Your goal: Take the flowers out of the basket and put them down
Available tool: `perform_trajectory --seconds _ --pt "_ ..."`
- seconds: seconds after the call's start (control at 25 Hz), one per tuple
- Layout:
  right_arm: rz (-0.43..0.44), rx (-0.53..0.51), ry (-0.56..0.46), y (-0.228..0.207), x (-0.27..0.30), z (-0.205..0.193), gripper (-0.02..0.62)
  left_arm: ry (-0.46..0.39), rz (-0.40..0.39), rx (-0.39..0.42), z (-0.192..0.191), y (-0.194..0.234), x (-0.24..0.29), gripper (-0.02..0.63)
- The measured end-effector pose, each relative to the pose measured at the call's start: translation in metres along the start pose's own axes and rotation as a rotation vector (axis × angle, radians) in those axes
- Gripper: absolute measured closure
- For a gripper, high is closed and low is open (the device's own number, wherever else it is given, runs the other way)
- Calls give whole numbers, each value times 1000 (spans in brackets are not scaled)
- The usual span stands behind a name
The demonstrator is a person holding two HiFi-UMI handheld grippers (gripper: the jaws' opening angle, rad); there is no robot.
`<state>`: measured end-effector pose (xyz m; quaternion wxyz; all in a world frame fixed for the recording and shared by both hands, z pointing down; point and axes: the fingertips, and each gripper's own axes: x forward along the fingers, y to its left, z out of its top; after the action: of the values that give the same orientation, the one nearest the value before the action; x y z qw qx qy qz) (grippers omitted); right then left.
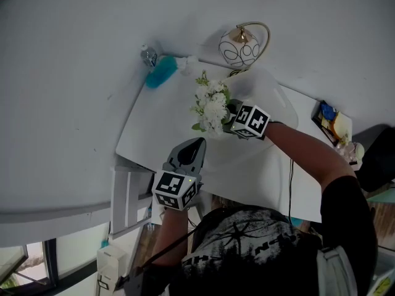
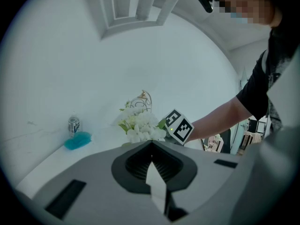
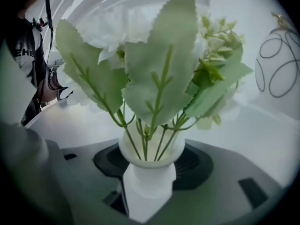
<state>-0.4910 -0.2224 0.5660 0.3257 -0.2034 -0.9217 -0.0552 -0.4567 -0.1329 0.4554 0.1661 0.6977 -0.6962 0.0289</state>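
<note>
A bunch of white flowers with green leaves sits in a small white holder. My right gripper is shut on that holder, its jaws on either side of the neck, and the leaves fill the right gripper view. The flowers are outside the round gold-wire basket, which stands behind them at the table's far edge. Whether the holder touches the table I cannot tell. My left gripper hovers near the table's front edge, shut and holding nothing, pointing toward the flowers.
The white table stands against a white wall. A blue duster and a small bottle lie at its far left corner. A tray of small coloured items sits at the right end.
</note>
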Motion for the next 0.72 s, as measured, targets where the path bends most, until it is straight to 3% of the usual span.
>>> perform_trajectory --seconds 0.44,0.72 --pt "6 2 -78 5 -15 18 345 -24 13 4 3 0 -6 595" --pt "-12 6 -133 8 -43 47 345 -40 0 60 16 -16 -9 595"
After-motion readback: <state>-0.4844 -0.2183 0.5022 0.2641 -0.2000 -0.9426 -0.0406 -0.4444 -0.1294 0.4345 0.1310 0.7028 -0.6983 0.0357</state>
